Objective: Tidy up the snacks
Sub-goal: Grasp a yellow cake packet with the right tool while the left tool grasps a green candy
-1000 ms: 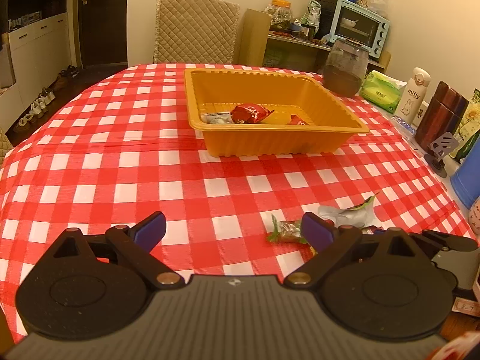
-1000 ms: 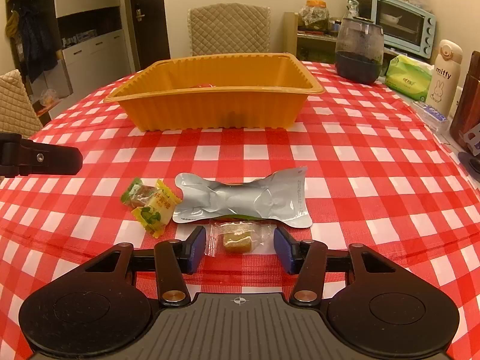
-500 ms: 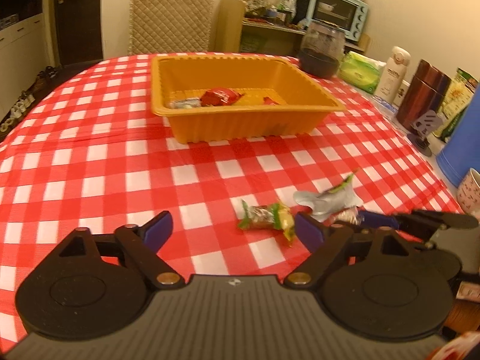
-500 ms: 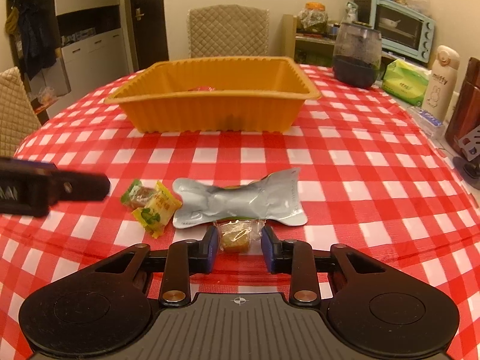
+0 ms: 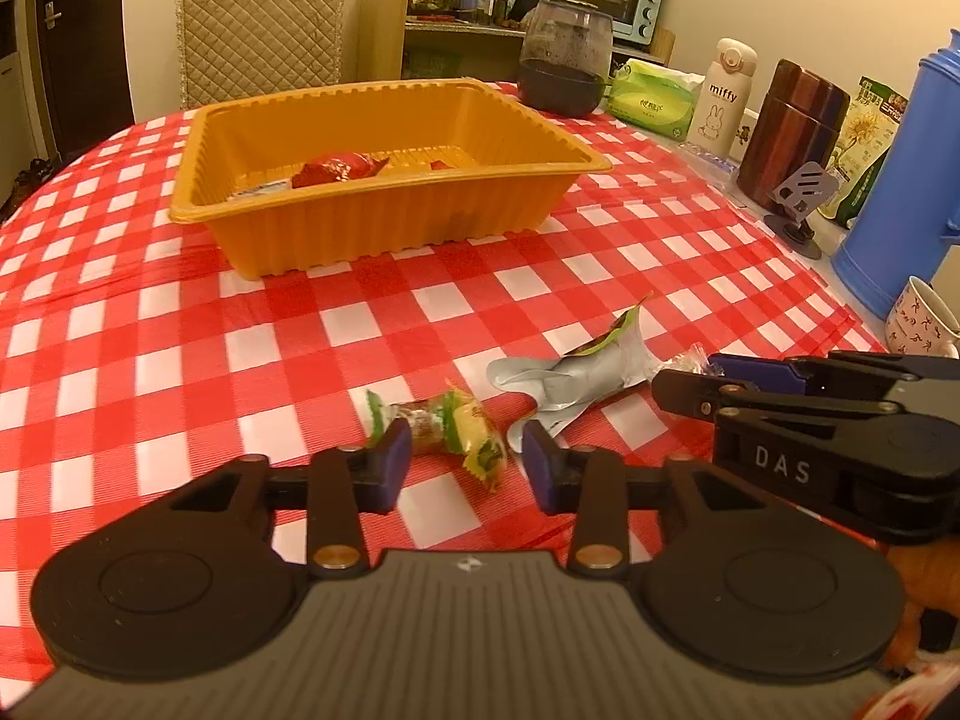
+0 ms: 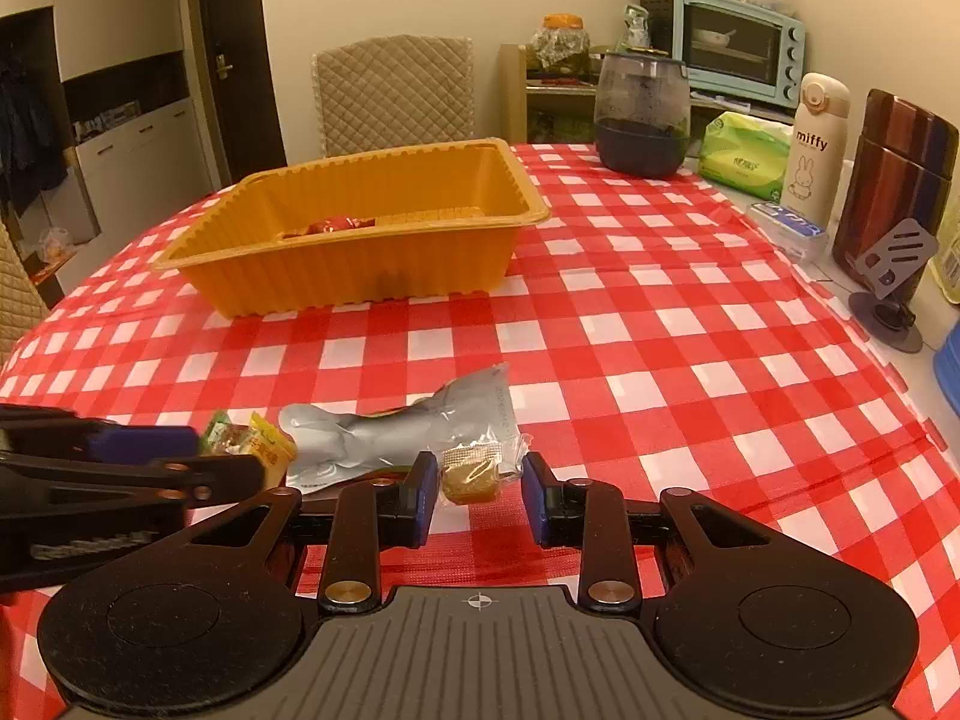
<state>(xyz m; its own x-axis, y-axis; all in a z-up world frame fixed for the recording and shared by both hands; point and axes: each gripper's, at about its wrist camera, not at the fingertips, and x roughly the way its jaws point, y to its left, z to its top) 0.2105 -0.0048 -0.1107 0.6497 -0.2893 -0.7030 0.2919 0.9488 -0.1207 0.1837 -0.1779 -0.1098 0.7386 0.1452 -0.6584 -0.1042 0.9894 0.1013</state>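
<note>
The left claw [image 5: 467, 459] had just been closing around the green-and-yellow candy [image 5: 456, 426] on the counter [image 5: 180, 360]; whether its pads pressed was unclear. The right claw [image 6: 474, 495] gripped a clear-wrapped brown candy [image 6: 474, 471] beside a silver packet [image 6: 396, 435]. The tub's [image 6: 360, 276] wall partly hid its snacks.

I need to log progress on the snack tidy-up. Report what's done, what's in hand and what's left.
Done: a red packet and a few other wrappers already lie in the orange tray. In hand: the right gripper is shut on the clear-wrapped brown candy; the left gripper has just been closing around the green-and-yellow candies, its right pad not yet touching. Left: the silver pouch lies on the tablecloth.
</note>
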